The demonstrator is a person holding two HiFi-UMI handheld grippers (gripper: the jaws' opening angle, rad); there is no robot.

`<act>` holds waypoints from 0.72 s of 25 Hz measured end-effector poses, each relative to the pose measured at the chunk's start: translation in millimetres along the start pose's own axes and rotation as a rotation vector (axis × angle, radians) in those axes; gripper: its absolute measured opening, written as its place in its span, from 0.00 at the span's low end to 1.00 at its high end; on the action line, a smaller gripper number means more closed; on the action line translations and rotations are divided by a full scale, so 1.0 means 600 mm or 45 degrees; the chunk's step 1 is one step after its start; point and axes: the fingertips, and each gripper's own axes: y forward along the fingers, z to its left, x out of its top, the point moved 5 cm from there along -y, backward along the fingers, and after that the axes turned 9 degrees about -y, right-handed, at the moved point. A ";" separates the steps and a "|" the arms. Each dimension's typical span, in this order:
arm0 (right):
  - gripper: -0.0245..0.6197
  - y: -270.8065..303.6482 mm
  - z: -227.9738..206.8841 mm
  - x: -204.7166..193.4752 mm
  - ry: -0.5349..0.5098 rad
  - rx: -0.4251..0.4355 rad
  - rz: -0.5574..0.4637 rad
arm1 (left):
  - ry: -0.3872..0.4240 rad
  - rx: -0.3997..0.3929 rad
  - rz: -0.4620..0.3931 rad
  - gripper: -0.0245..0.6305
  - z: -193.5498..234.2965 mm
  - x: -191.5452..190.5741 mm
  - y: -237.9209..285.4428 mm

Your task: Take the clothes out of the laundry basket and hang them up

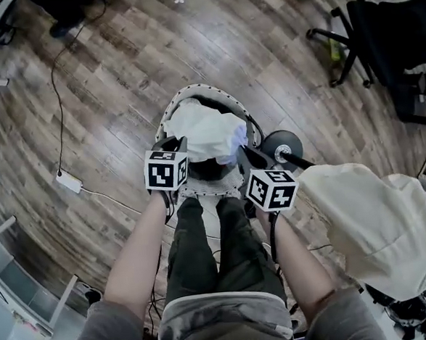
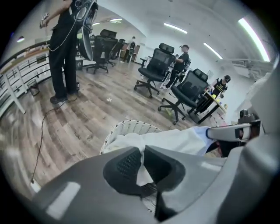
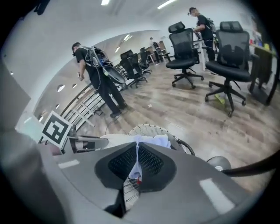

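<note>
1. An open-plan office — black swivel chairs (image 2: 151, 70) stand in groups on wood-look flooring (image 2: 87, 118).
2. Long strip lights (image 2: 175, 27) cross the white ceiling (image 2: 144, 17).
3. People (image 2: 180, 59) stand among the chairs — 1 carries cabled gear on the back.

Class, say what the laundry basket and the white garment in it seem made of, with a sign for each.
The laundry basket: likely matt white plastic; perforated lattice wall. The white garment: thin woven cloth, perhaps cotton; it creases softly.

Left hand-held gripper (image 2: 142, 152) clamped, right one (image 3: 136, 148) clamped
</note>
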 end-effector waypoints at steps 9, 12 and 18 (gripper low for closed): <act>0.09 -0.199 0.119 0.157 -0.165 0.144 -0.167 | 0.052 -0.047 -0.113 0.06 -0.081 0.078 -0.211; 0.10 -0.256 0.160 0.204 -0.214 0.196 -0.259 | 0.103 -0.073 -0.173 0.06 -0.100 0.113 -0.283; 0.10 -0.365 0.225 0.281 -0.298 0.253 -0.375 | 0.195 -0.094 -0.284 0.06 -0.128 0.177 -0.425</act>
